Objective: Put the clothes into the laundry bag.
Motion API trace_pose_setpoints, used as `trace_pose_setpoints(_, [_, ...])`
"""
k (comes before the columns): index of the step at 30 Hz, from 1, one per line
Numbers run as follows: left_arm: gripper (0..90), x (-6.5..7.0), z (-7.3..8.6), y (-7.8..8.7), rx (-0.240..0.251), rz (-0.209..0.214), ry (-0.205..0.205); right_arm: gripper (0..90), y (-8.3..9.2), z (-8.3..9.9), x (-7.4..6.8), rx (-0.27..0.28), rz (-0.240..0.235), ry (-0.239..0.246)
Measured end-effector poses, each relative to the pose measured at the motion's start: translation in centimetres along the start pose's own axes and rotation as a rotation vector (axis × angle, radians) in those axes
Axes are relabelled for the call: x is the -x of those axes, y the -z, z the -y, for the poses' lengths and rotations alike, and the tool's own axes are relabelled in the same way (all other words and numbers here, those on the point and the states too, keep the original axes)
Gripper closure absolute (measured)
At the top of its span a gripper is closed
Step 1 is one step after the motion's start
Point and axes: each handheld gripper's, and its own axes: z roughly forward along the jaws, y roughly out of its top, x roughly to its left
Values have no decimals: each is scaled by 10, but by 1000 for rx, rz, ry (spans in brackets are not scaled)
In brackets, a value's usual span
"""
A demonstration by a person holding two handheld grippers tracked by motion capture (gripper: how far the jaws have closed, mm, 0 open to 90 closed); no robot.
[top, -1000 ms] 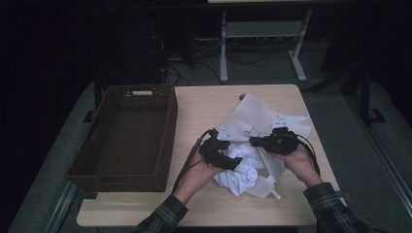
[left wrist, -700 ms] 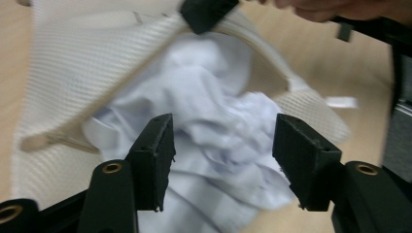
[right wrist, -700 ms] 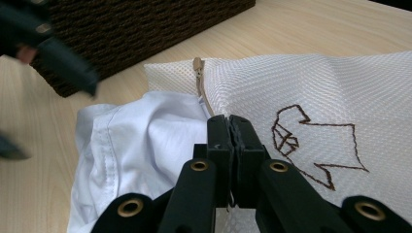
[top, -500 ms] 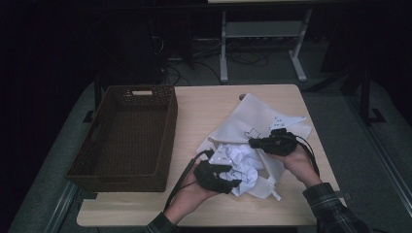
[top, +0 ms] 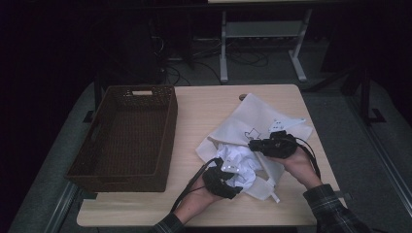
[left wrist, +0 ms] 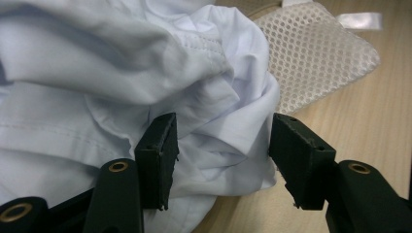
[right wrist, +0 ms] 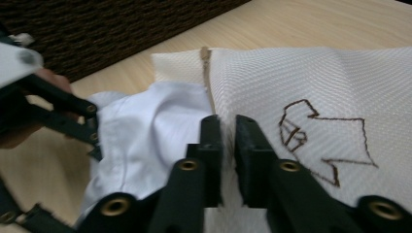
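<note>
A white mesh bag (top: 257, 114) with a stitched brown shirt outline (right wrist: 316, 131) lies on the table's right half. A crumpled white garment (top: 243, 162) bulges from its near opening. My left gripper (top: 232, 171) has just been closing, and its jaws (left wrist: 221, 131) now pinch a thick fold of the garment (left wrist: 121, 63) beside the bag's corner (left wrist: 311, 63). My right gripper (top: 252, 144) points left at the bag's edge. Its jaws (right wrist: 228, 124) have just been opening and stand a narrow slit apart, with the bag's seam edge (right wrist: 209, 82) at the gap.
A dark woven basket (top: 141, 88) stands empty on the table's left half, its wall (right wrist: 121, 29) behind the bag. Bare wood (top: 209, 107) lies between basket and bag. In the right gripper view the left gripper (right wrist: 58, 111) shows at the left.
My left hand has dropped toward the table's near edge and settled on the garment's near side, which now bunches between its jaws. The right hand has stayed put.
</note>
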Motion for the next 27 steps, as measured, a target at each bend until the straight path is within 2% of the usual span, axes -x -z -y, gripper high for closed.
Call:
trace_pose_setpoints(3, [432, -3, 2, 0, 4, -3, 8, 651, 13, 6, -4, 17, 16, -13])
trace_pose_setpoints(6, [428, -5, 3, 2, 2, -5, 12, 595, 26, 19, -10, -7, 43, -30])
trace_pose_setpoints(14, [408, -6, 3, 6, -2, -3, 19, 540, 43, 62, -31, -57, 70, -61])
trace_pose_setpoints(18, [388, 0, -2, 14, 24, -3, 14, 530, 41, 74, -40, -78, 74, -75])
trace_pose_setpoints(21, [374, 4, -6, 15, 47, 3, 12, 527, 35, 75, -41, -83, 81, -75])
trace_pose_setpoints(27, [355, 5, -5, -5, 0, -6, 9, 557, 20, 76, -37, -110, 111, -81])
